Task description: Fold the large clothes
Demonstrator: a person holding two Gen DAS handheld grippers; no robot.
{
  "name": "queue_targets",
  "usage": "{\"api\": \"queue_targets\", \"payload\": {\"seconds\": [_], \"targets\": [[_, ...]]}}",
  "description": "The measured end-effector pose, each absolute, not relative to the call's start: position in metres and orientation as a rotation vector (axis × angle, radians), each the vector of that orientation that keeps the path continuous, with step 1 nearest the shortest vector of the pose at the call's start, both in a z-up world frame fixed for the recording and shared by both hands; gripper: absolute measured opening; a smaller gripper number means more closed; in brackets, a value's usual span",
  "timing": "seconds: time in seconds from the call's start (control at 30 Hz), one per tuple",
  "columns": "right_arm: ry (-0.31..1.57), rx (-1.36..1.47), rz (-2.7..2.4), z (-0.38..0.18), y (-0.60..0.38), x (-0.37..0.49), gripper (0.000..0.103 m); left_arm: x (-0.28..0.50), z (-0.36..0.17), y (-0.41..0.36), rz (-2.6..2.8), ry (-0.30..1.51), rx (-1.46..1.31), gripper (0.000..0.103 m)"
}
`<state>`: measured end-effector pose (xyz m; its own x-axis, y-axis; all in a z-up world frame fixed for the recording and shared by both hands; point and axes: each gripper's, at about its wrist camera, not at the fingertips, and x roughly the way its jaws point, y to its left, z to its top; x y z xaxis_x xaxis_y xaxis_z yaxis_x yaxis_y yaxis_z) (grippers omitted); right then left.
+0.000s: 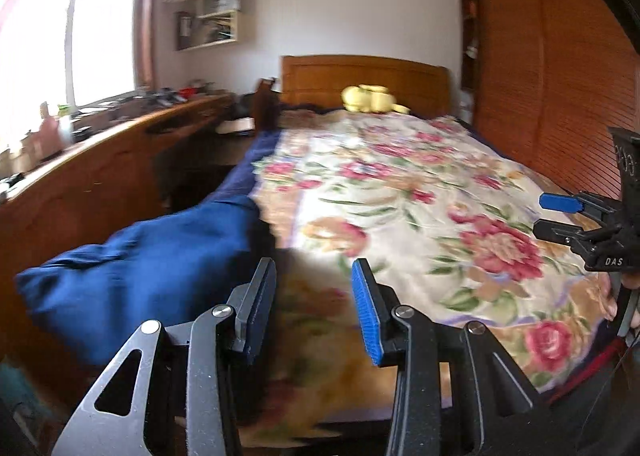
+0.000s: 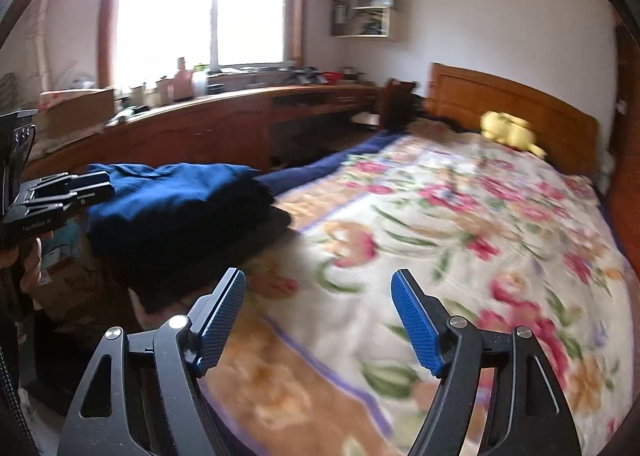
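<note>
A folded dark blue garment (image 1: 136, 276) lies in a pile at the near left corner of the bed; it also shows in the right wrist view (image 2: 176, 192), on top of a darker black piece (image 2: 192, 256). My left gripper (image 1: 314, 272) is open and empty, above the bed edge just right of the pile. My right gripper (image 2: 320, 284) is open and empty over the floral blanket (image 2: 440, 236). The right gripper also shows at the right edge of the left wrist view (image 1: 548, 214). The left gripper shows at the left edge of the right wrist view (image 2: 72, 188).
The floral blanket (image 1: 400, 196) covers the bed, with a blue sheet edge (image 1: 260, 152) on the left. A yellow plush toy (image 1: 372, 99) lies by the wooden headboard (image 1: 360, 76). A cluttered wooden desk (image 2: 224, 116) runs under the window. A wooden wardrobe (image 1: 560, 76) stands on the right.
</note>
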<state>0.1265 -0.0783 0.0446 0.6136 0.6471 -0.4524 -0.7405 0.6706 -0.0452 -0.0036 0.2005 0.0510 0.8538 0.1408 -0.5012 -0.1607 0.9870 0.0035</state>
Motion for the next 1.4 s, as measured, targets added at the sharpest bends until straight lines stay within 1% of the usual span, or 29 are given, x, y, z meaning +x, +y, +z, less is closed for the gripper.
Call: {"api": "queue_targets", "payload": {"seconds": [0.3,0.63,0.87,1.0,1.2,1.4], "targets": [[0.418,-0.149,0.642,0.044,-0.147,0.089,0.077,0.039,0.036,0.099,0.048,0.553,0.0,0.04],[0.374,-0.077,0.497,0.044,-0.183,0.047,0.077,0.052,0.036,0.03,-0.015,0.551,0.007,0.04],[0.35,-0.042,0.43,0.038,-0.189,0.024,0.077,0.052,0.047,0.004,-0.054,0.529,-0.007,0.04],[0.324,-0.02,0.385,0.031,-0.195,0.014,0.077,0.039,0.053,-0.004,-0.048,0.493,-0.024,0.042],[0.293,-0.003,0.338,0.02,-0.197,0.005,0.077,0.022,0.053,-0.016,-0.036,0.469,-0.014,0.043],[0.3,0.007,0.33,0.012,-0.194,0.009,0.077,0.02,0.05,-0.021,-0.044,0.474,-0.014,0.044]]}}
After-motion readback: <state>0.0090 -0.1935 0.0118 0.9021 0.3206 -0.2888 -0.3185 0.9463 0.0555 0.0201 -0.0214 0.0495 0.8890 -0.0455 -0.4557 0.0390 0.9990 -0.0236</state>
